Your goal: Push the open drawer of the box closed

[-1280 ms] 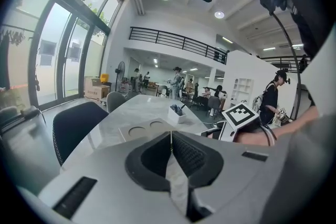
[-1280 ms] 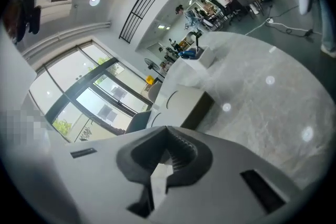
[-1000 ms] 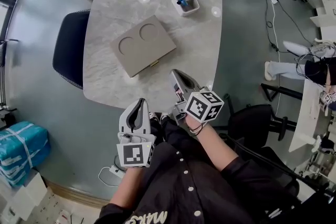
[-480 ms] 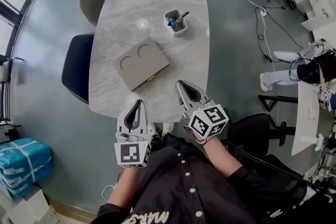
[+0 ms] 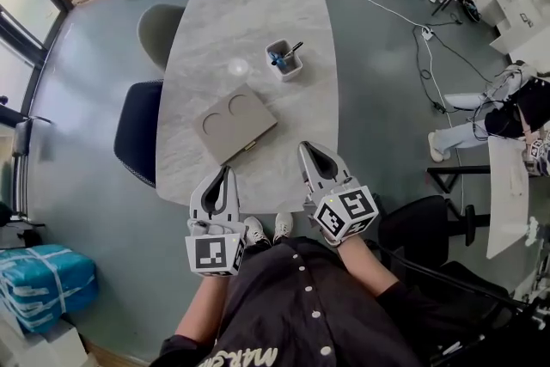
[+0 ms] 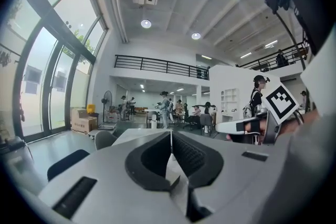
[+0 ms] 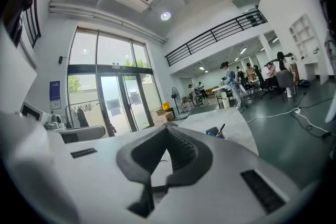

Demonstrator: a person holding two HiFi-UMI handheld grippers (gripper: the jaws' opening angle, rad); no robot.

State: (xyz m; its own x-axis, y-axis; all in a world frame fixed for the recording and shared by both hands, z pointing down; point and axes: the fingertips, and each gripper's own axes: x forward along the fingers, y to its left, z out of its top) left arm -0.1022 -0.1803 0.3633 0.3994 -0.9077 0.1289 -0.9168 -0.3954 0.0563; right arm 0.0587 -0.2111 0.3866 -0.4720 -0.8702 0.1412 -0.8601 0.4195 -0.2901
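Two grippers hovered over table [image 5: 249, 21] edge: left gripper [image 5: 225, 174], right gripper [image 5: 308, 150], jaws pressed together, empty. Box [image 5: 232, 123] lay at 12 o'clock from left gripper, apart.

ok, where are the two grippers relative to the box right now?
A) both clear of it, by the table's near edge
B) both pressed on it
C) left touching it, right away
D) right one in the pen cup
A: the head view shows the left gripper and right gripper by the near edge of the table, apart from the box, fingers closed on nothing.
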